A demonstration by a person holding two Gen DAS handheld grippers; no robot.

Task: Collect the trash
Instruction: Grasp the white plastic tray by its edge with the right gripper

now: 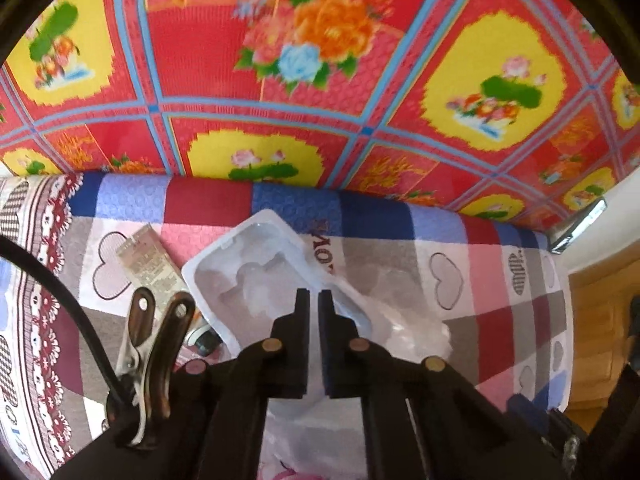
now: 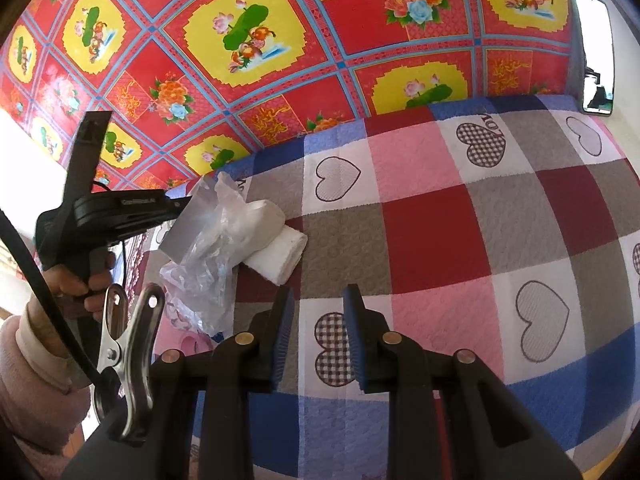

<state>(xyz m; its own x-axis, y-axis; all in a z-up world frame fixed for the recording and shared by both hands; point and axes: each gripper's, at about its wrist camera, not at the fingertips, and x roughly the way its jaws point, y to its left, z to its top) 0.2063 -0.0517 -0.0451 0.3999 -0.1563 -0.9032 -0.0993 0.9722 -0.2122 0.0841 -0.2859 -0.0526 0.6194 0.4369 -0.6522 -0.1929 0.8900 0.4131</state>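
On the checked bedspread (image 1: 500, 280), toward nine o'clock in the left wrist view, a printed flat packet (image 1: 150, 266) lies against the left rim of a white plastic tray (image 1: 248, 268). The left gripper (image 1: 314, 300) is clenched, its jaws almost meeting over the tray's near right rim; whether they actually pinch that rim or the clear plastic bag (image 1: 404, 320) beside it I cannot tell. The bag spreads from the tray toward four o'clock.

In the right wrist view the person's hand (image 2: 76, 280) grips the left tool at nine o'clock, with tray, bag and a rolled white cloth (image 2: 280, 256) bunched just ahead of it at ten o'clock. The right gripper (image 2: 318, 304) hangs part open over a checked heart on the cover, with nothing between its pads.

The tray looks light, thin and springy, likely to flex or crackle, so its rim is the best hold. The bag is limp and slippery and probably wants a gathered fold. The roll looks soft and would take a squeeze across its middle.

The flowered wall sheet (image 2: 248, 40) closes the far side from eleven to one o'clock; the cover from two to five o'clock lies open for moving
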